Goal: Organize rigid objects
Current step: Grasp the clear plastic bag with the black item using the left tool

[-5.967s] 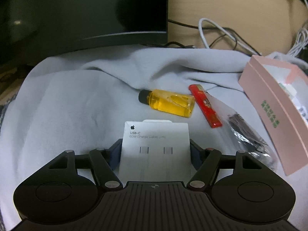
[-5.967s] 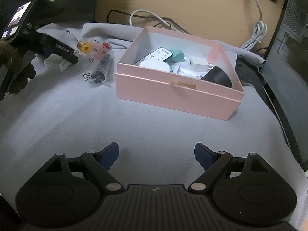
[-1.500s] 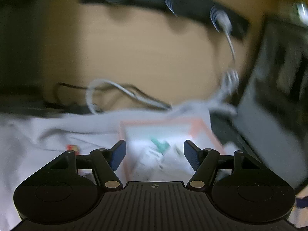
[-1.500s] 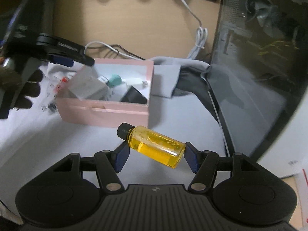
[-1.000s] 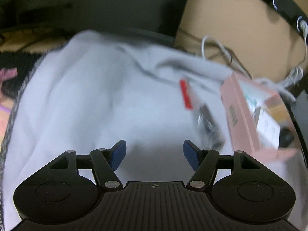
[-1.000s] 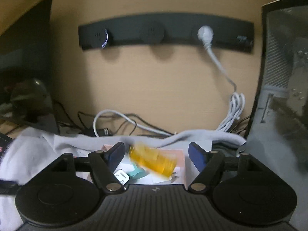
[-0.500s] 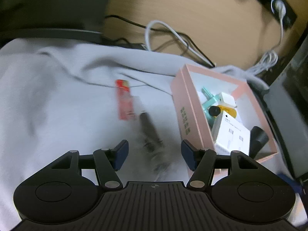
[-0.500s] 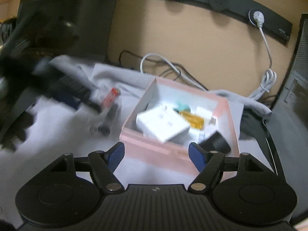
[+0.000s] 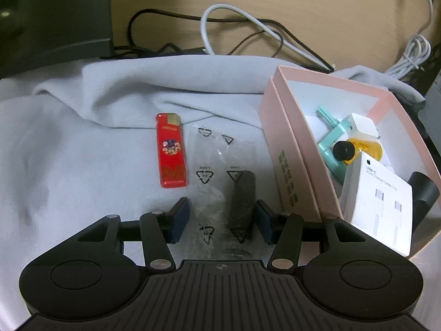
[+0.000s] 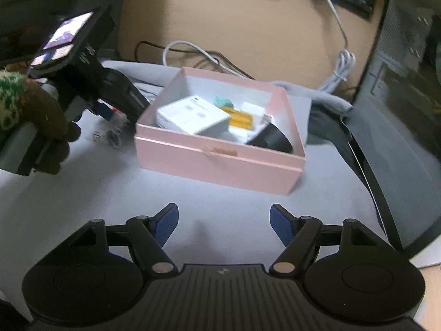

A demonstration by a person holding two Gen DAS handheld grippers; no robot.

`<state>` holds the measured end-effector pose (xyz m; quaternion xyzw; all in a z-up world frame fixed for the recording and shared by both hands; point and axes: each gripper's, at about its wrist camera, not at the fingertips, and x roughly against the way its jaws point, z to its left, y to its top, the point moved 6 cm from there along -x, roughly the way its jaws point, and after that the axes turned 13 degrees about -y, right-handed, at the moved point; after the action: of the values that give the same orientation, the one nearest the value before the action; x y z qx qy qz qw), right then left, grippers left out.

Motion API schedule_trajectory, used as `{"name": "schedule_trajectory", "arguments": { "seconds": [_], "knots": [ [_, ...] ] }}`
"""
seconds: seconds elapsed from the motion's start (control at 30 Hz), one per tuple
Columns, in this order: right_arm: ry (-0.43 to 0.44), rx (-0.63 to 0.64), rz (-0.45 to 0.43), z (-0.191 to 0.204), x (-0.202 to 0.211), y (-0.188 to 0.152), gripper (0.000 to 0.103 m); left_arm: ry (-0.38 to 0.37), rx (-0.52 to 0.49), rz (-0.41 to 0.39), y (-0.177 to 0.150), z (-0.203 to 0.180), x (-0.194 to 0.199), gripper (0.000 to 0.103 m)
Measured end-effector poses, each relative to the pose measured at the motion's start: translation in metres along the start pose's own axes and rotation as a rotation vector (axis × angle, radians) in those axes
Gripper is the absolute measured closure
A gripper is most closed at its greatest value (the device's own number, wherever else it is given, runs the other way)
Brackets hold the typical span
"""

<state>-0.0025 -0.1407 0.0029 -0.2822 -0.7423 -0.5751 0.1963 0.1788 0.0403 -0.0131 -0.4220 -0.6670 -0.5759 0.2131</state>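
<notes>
Left gripper (image 9: 222, 219) closes in on bagged item

Its jaws, just narrowing, straddle the clear bag (image 9: 224, 190) without pinching it, beside the pink box (image 9: 286, 149); the yellow bottle (image 9: 366, 149) now lies inside, and the right gripper (image 10: 222, 223) hangs open, empty.

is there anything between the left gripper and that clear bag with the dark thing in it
Nothing visible does. The left gripper has just been closing, and the clear bag already lies between its jaws on the grey cloth. The red lighter lies beside the bag, outside the jaws.
</notes>
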Motion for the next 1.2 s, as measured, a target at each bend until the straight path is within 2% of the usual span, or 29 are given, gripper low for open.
{"name": "schedule_trajectory", "arguments": {
  "seconds": [0.13,0.23,0.33,0.53,0.73,0.83,0.93,1.03,1.2],
  "knots": [
    [0.004,-0.004,0.013,-0.003,-0.003,-0.004,0.029,-0.007,-0.016,-0.002,-0.002,0.001,0.003,0.048],
    [0.016,0.006,0.011,-0.001,-0.004,-0.004,0.029,-0.034,0.0,-0.016,-0.004,0.005,0.008,0.08],
    [0.032,0.021,-0.003,0.006,-0.005,0.002,0.029,-0.083,0.063,-0.027,-0.011,0.018,0.02,0.08],
    [0.088,0.042,-0.06,0.034,-0.004,0.029,0.029,-0.081,0.086,-0.077,-0.033,0.051,0.07,0.08],
    [0.203,0.063,-0.128,0.092,0.0,0.076,0.03,0.018,0.136,-0.141,-0.057,0.101,0.131,0.08],
    [0.263,0.047,-0.138,0.126,-0.005,0.105,0.036,0.053,0.114,-0.155,-0.07,0.117,0.154,0.08],
    [0.307,0.012,-0.093,0.158,-0.026,0.133,0.04,0.06,0.104,-0.174,-0.081,0.126,0.175,0.08],
    [0.292,-0.023,-0.026,0.184,-0.061,0.155,0.049,0.049,0.13,-0.188,-0.089,0.134,0.189,0.08],
    [0.268,-0.055,0.081,0.214,-0.112,0.168,0.049,0.036,0.148,-0.186,-0.097,0.14,0.197,0.08]
  ]
}}
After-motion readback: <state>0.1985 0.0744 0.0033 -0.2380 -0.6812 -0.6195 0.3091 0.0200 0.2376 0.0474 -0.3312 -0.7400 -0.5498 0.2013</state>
